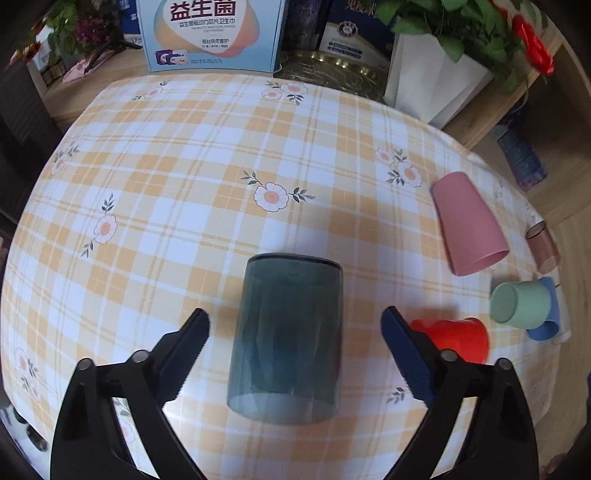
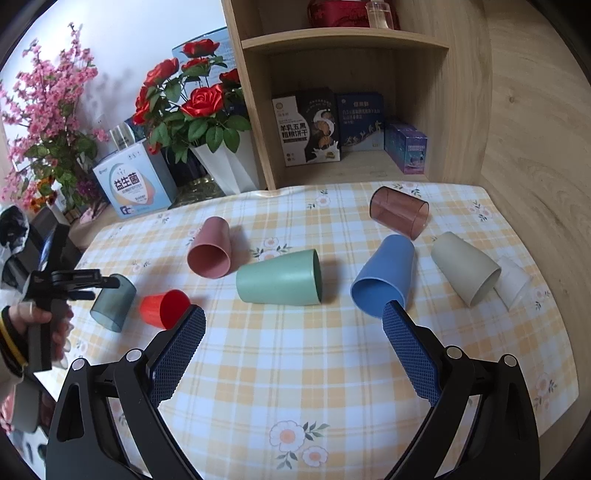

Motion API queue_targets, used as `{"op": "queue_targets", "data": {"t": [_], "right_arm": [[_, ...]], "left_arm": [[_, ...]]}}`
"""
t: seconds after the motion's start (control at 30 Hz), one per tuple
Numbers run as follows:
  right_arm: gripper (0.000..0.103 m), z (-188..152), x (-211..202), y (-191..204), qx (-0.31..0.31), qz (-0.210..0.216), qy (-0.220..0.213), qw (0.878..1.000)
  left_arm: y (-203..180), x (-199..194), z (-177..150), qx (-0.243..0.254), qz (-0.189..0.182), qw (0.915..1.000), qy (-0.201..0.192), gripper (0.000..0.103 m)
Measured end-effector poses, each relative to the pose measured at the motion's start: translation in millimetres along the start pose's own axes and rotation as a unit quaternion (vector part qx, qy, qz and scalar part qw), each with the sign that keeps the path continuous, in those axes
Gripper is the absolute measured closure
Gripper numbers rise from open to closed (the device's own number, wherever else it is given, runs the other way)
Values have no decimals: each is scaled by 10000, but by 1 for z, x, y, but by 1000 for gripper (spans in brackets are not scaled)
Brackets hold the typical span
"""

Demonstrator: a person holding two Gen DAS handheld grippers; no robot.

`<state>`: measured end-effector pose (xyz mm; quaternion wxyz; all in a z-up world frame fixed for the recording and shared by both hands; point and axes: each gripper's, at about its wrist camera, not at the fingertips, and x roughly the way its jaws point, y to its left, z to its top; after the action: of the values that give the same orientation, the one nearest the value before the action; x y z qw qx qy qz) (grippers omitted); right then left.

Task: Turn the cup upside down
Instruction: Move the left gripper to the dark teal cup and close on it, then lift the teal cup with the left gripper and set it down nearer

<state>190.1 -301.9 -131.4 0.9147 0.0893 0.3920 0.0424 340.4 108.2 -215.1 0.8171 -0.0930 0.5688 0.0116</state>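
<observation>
A translucent dark grey-blue cup (image 1: 286, 341) lies on its side on the checked tablecloth, mouth toward the camera. My left gripper (image 1: 295, 319) is open, its jaws standing on either side of the cup without touching it. In the right wrist view the same cup (image 2: 110, 301) lies at the left with the left gripper (image 2: 99, 286) just over it. My right gripper (image 2: 293, 317) is open and empty above the cloth, near the green cup (image 2: 279, 277) and blue cup (image 2: 384, 275).
Several more cups lie on their sides: red (image 2: 166, 308), pink (image 2: 210, 253), brown translucent (image 2: 400, 211), beige (image 2: 465, 267), clear (image 2: 513, 282). A box (image 1: 212, 35), white vase of roses (image 2: 225, 166) and a wooden shelf (image 2: 343, 44) stand behind the table.
</observation>
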Motion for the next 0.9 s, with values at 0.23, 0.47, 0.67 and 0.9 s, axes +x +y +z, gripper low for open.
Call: {"op": "queue_targets", "data": {"t": [0.23, 0.47, 0.67, 0.9], "right_arm": [[10, -3, 0, -1, 53, 0, 35, 10000], [10, -5, -9, -5, 120, -10, 5, 9999], [10, -5, -18, -18, 305, -56, -98, 9995], [9, -9, -20, -34, 431, -191, -57, 9989]], "left_arm": [[1, 27, 2, -54, 308, 9989, 355, 27], [2, 16, -13, 36, 276, 9995, 165, 40], [-5, -32, -53, -26, 12, 9999, 138, 40], [-70, -54, -129, 311, -649, 9961, 502, 40]]}}
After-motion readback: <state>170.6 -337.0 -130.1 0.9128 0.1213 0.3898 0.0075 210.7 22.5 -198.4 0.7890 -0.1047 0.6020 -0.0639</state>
